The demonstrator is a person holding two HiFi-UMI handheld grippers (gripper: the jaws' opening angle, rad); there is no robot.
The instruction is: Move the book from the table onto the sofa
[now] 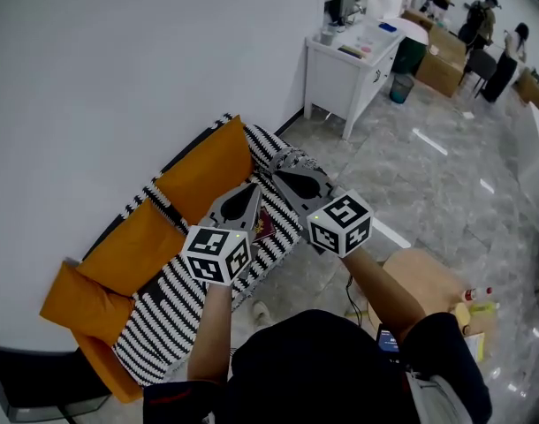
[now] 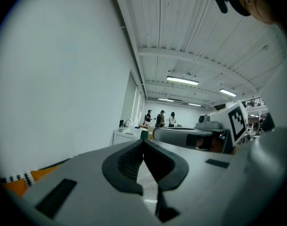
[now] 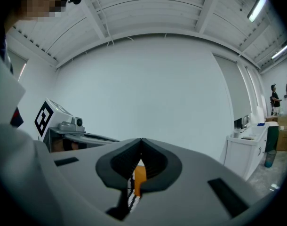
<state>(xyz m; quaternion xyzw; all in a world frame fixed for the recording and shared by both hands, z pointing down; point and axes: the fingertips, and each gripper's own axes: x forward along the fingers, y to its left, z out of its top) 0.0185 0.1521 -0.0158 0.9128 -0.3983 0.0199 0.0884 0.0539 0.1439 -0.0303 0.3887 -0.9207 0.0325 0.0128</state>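
A dark red book (image 1: 263, 226) lies on the black-and-white striped seat of the sofa (image 1: 177, 303), partly hidden behind my left gripper. Orange cushions (image 1: 203, 168) line the sofa's back against the white wall. Both grippers hang side by side above the seat, close to the book but not touching it. The left gripper (image 1: 252, 187) is shut with nothing in it; in the left gripper view its jaws (image 2: 143, 142) meet tip to tip. The right gripper (image 1: 277, 176) is likewise shut and holds nothing, and its tips (image 3: 141, 141) point at the wall.
A white cabinet (image 1: 349, 60) stands against the wall beyond the sofa. A low wooden table (image 1: 424, 281) with a bottle (image 1: 477, 293) is at my right. A black chair (image 1: 31, 382) sits at the sofa's near end. Several people stand far off by boxes (image 1: 442, 69).
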